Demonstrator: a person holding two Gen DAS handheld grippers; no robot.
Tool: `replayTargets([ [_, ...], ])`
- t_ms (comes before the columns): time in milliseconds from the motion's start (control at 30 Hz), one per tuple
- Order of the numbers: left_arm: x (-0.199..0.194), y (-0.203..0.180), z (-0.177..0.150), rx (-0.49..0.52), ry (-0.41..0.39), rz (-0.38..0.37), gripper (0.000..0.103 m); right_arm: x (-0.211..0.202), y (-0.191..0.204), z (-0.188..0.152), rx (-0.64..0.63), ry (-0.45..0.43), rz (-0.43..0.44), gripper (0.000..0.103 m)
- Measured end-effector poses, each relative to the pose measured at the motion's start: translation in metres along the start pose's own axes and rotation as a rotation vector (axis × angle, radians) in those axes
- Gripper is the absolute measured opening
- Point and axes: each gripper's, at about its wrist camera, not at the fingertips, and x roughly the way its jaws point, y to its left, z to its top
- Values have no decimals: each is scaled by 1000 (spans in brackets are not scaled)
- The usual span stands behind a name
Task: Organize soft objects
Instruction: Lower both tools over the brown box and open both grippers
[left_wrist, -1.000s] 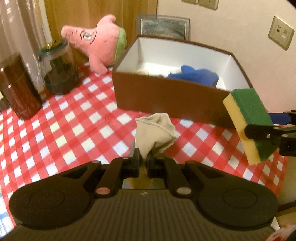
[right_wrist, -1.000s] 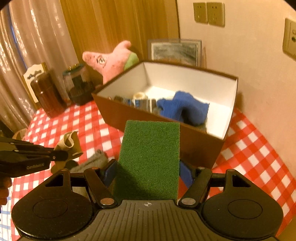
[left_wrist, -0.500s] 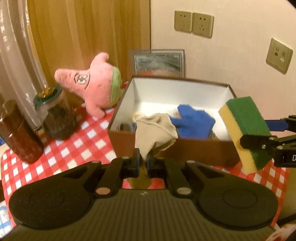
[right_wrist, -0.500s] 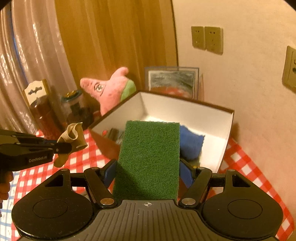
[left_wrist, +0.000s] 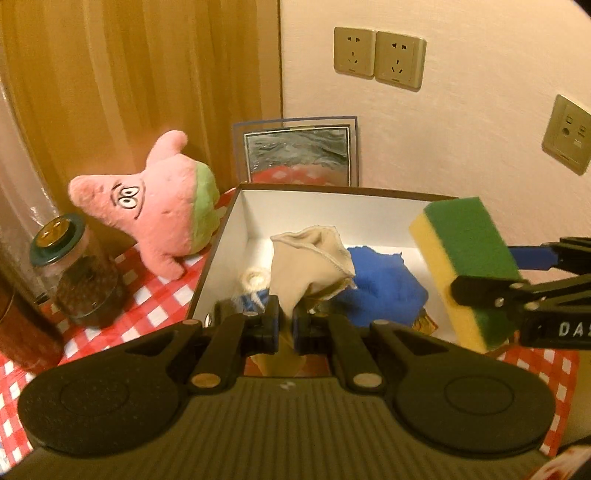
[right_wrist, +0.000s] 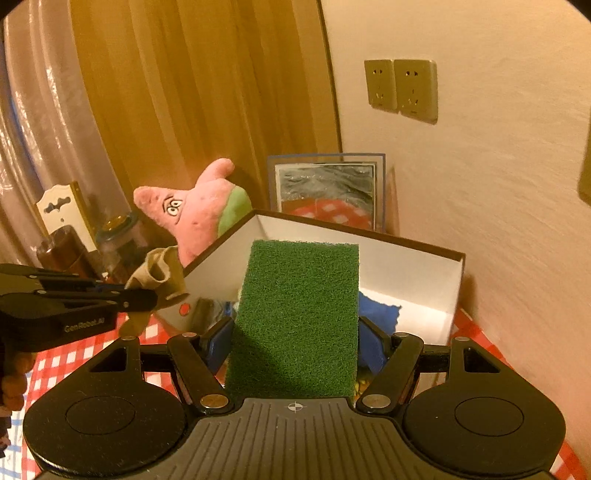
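My left gripper (left_wrist: 285, 322) is shut on a beige cloth (left_wrist: 309, 263) and holds it in the air at the near wall of a brown box with a white inside (left_wrist: 332, 210). My right gripper (right_wrist: 295, 341) is shut on a green and yellow sponge (right_wrist: 297, 319), held at the box's right side; the sponge also shows in the left wrist view (left_wrist: 465, 269). A blue cloth (left_wrist: 384, 288) and a small striped sock (left_wrist: 253, 286) lie in the box. A pink star plush (left_wrist: 162, 221) lies left of the box.
A glass jar with a green lid (left_wrist: 81, 280) and a dark brown jar (left_wrist: 22, 332) stand at the left on the red checked tablecloth (left_wrist: 155, 306). A framed picture (left_wrist: 297, 155) leans on the wall behind the box. Curtains hang behind.
Both grippers have risen and moved toward the box with their loads. The beige cloth now hangs over the box's near wall and the sponge is level with its right side.
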Motion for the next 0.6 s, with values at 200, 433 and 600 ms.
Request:
replayTargets([
  [200, 37, -3, 19, -2, 36, -20, 6, 36, -13, 15, 36, 35, -4, 70],
  [433, 78, -3, 36, 10, 71, -21, 12, 73, -29, 22, 67, 77, -28, 70],
  [600, 94, 1, 48, 9, 52, -12, 37, 89, -36, 25, 98, 96, -30, 70],
])
